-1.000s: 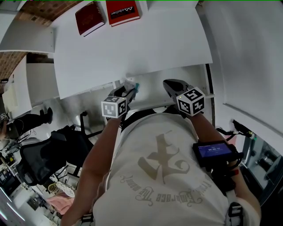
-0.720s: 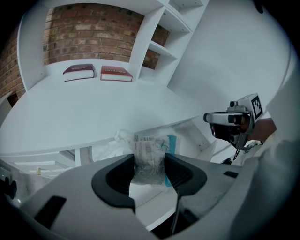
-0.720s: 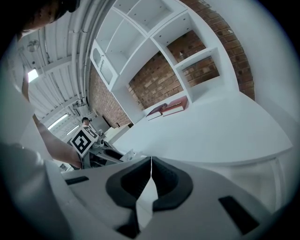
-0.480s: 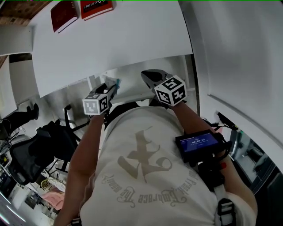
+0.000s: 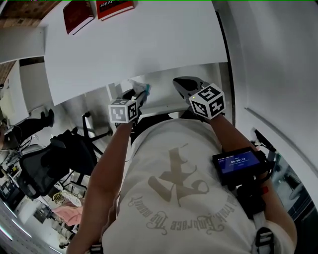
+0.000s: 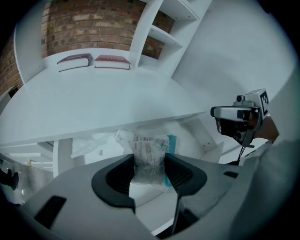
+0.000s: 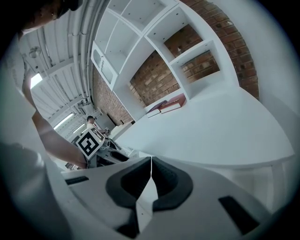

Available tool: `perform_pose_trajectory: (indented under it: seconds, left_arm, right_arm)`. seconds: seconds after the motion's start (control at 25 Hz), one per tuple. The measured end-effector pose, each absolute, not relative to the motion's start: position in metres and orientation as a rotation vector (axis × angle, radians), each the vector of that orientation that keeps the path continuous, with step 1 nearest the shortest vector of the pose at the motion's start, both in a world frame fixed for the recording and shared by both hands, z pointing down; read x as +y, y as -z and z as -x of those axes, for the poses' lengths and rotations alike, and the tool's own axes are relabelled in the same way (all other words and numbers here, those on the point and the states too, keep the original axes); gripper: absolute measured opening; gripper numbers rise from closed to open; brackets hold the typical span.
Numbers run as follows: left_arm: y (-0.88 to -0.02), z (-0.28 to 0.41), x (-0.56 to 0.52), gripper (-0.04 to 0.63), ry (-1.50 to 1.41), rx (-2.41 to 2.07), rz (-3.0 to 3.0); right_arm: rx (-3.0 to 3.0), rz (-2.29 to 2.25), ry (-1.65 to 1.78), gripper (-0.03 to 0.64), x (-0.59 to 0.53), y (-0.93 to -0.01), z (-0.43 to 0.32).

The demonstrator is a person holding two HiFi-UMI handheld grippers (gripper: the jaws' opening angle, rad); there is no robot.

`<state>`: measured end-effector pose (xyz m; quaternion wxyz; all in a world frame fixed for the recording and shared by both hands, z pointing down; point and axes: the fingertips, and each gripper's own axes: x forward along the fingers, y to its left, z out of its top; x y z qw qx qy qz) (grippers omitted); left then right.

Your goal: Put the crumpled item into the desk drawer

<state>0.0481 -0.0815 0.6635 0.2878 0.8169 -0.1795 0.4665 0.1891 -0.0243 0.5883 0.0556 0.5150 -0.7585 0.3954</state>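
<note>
The crumpled item (image 6: 149, 154) is a clear plastic wrapper with a printed label and a teal edge. My left gripper (image 6: 149, 172) is shut on it, and the wrapper's top sticks out beyond the pads. In the head view the left gripper (image 5: 140, 97) holds the wrapper (image 5: 141, 88) just under the front edge of the white desk (image 5: 149, 44). Below that edge a white drawer (image 6: 206, 140) stands pulled out, and the wrapper hangs above its inside. My right gripper (image 5: 183, 85) is beside the left one, and its jaws (image 7: 151, 176) are shut with nothing between them.
Two dark red books (image 5: 77, 15) (image 5: 115, 6) lie at the far end of the desk, with white shelves and a brick wall (image 6: 89, 23) behind. A black office chair (image 5: 54, 163) stands at the left. A white wall (image 5: 278, 59) runs along the right.
The head view swayed left and back. Both grippers stay at the desk's front edge, and the left one still holds the wrapper.
</note>
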Motion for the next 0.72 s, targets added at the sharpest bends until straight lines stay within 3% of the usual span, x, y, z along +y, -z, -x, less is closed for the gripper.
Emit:
perform_pose_trajectory:
  seconds: [0.72]
  left_arm:
    - [-0.725,-0.050,-0.073,0.224,-1.515,-0.337,-2.169]
  right_arm:
    - [-2.227,-1.643,-1.248,0.023,0.011,-0.615,-0.206]
